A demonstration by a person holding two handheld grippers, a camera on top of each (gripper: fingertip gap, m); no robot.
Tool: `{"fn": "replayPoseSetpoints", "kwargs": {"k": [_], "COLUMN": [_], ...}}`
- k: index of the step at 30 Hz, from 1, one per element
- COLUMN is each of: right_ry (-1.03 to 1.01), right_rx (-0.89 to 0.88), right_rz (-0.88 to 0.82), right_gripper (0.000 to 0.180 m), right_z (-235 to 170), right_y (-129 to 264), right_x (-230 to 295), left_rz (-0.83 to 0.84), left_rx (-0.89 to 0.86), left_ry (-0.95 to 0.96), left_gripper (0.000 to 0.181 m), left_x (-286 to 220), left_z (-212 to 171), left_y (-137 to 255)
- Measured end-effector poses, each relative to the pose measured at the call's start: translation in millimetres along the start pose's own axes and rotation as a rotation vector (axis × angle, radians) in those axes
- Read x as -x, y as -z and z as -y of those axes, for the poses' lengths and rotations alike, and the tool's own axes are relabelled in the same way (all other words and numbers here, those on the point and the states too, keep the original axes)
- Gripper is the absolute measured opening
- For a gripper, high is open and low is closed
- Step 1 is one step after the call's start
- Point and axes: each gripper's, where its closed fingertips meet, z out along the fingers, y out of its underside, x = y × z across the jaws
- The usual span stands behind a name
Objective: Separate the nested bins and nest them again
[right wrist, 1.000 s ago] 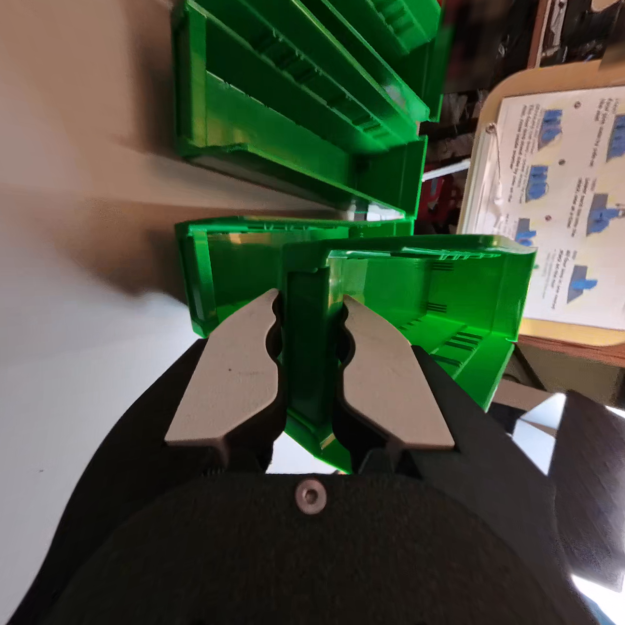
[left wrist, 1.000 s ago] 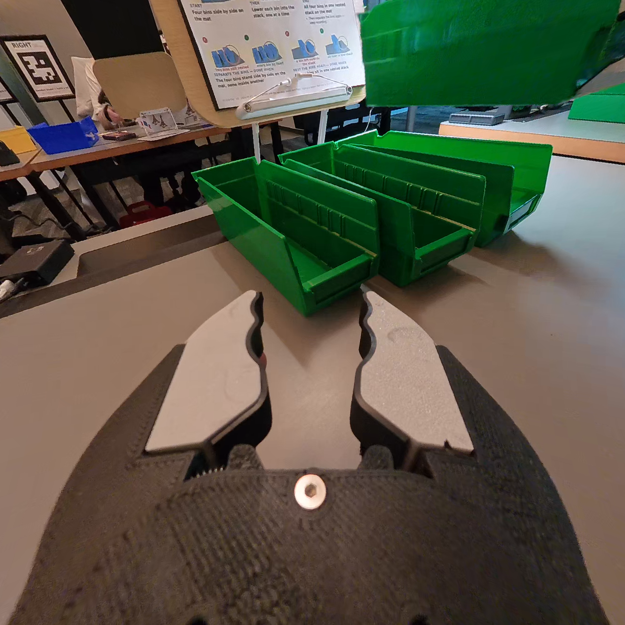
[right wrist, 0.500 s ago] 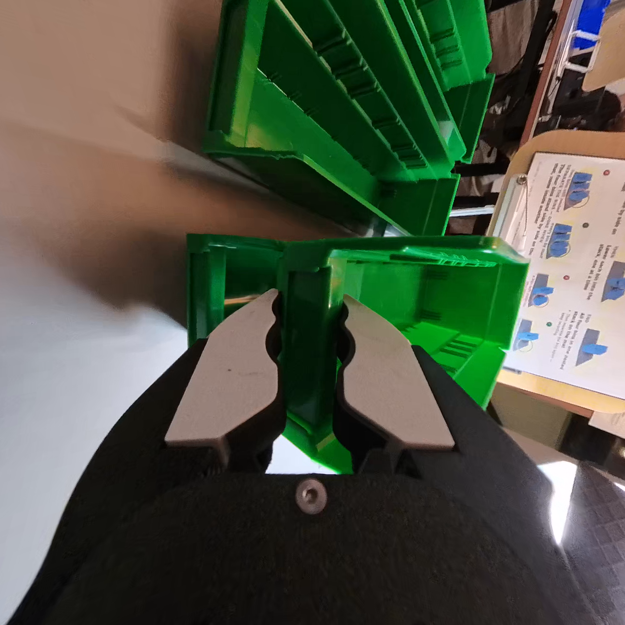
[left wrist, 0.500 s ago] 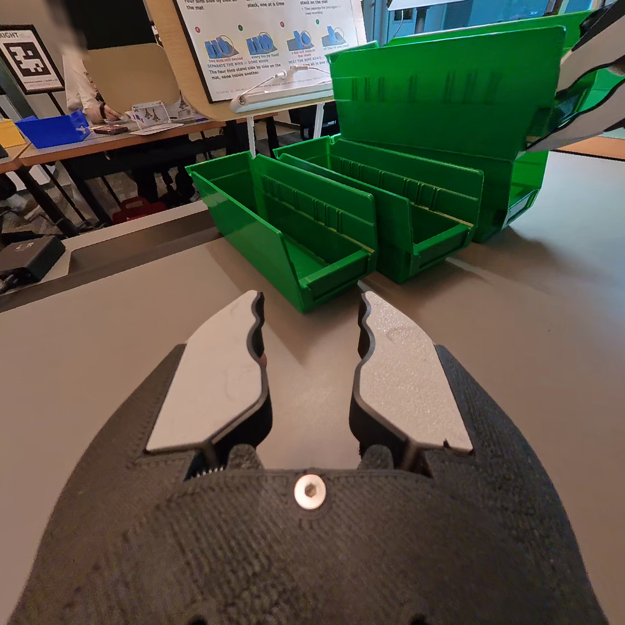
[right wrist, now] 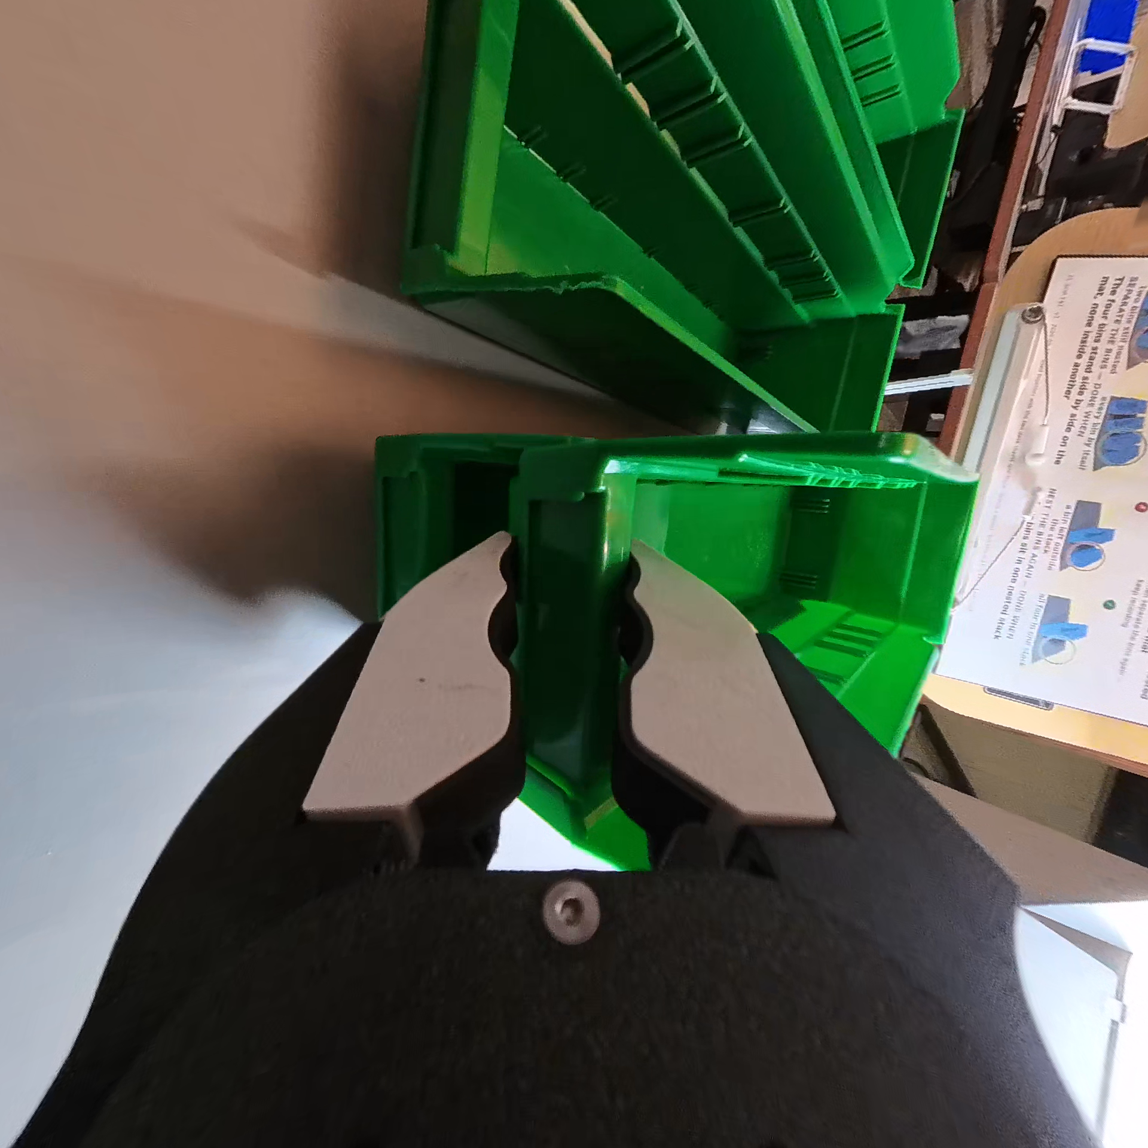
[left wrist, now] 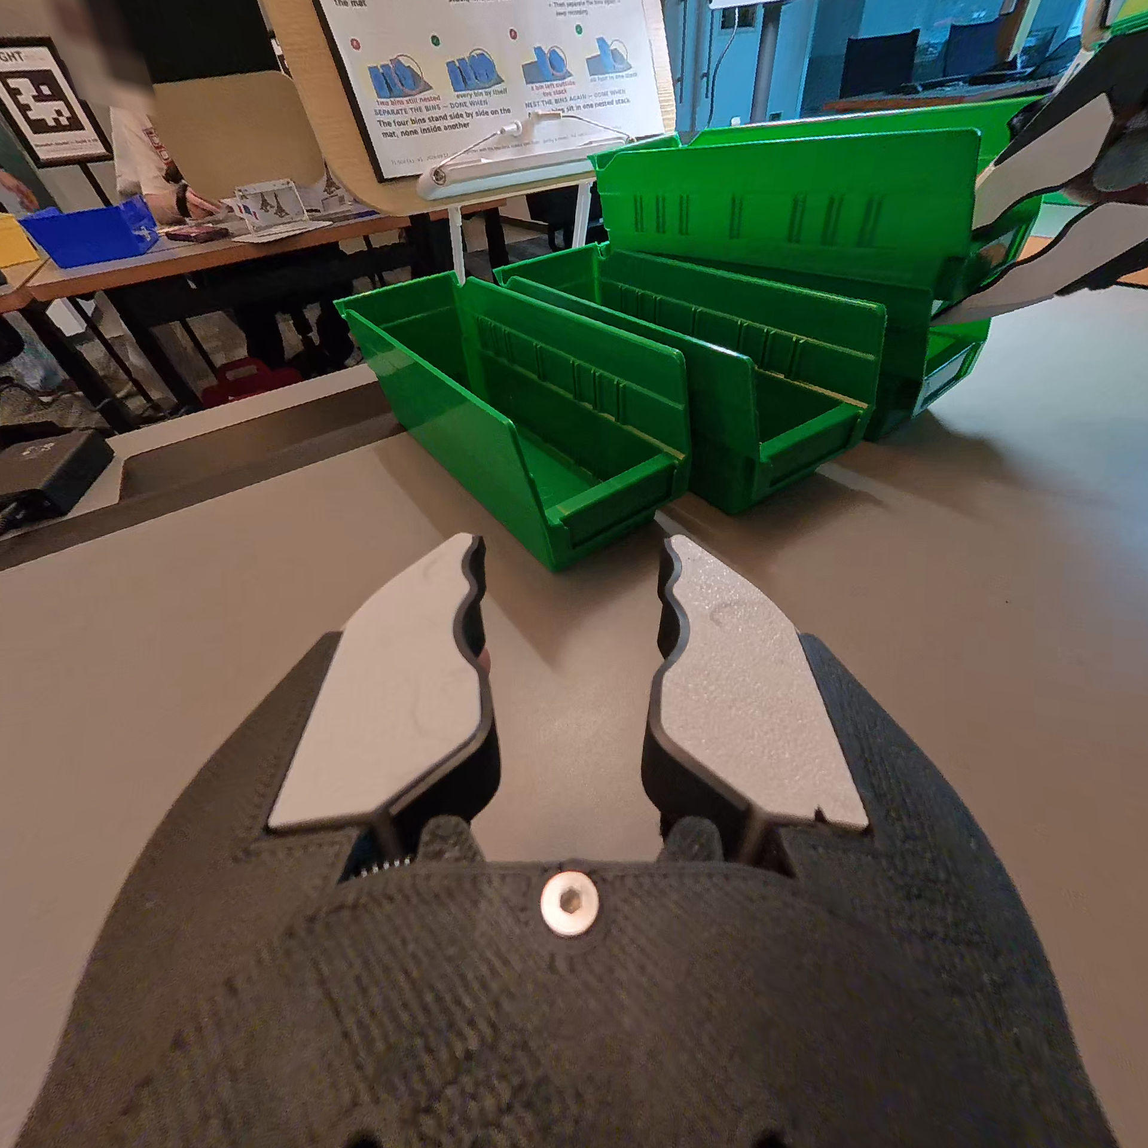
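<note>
Bin [right wrist: 714, 596], clamped at its front lip by right tool [right wrist: 568, 671], hangs tilted over far-right bin [left wrist: 944, 366]; left tool [left wrist: 568, 652] gapes empty, nearer leftmost bin [left wrist: 528, 428].

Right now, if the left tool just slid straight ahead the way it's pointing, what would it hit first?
Most likely the front lip of the nearest green bin, which stands on the table just ahead of the open left tool. Only bare table lies between them, though the exact depth is hard to judge.
</note>
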Motion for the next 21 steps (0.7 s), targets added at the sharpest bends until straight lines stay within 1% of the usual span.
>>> {"fn": "replayPoseSetpoints", "kwargs": {"k": [11, 12, 15, 18, 21], "right_ry": [-0.076, -0.086, -0.119, -0.174, -0.280], "right_rx": [-0.045, -0.039, -0.028, -0.052, -0.123], "right_rz": [-0.001, 0.005, 0.022, 0.013, -0.015], "right_gripper": [0.030, 0.032, 0.045, 0.049, 0.051], "right_z": [-3, -3, 0, 8, 22], "right_y": [-6, -7, -8, 1, 21], "right_x": [9, 11, 15, 12, 6], "left_rz": [-0.004, -0.004, -0.004, -0.004, -0.005], "left_rx": [0.005, 0.006, 0.008, 0.007, 0.006], "left_ry": [-0.001, -0.002, -0.004, 0.000, -0.002], "left_gripper": [0.053, 0.053, 0.053, 0.053, 0.053], "left_x": [-1, -1, -1, -1, -1], "left_z": [-1, -1, -2, -2, -2], "left_y": [-1, -1, -1, -1, -1]}}
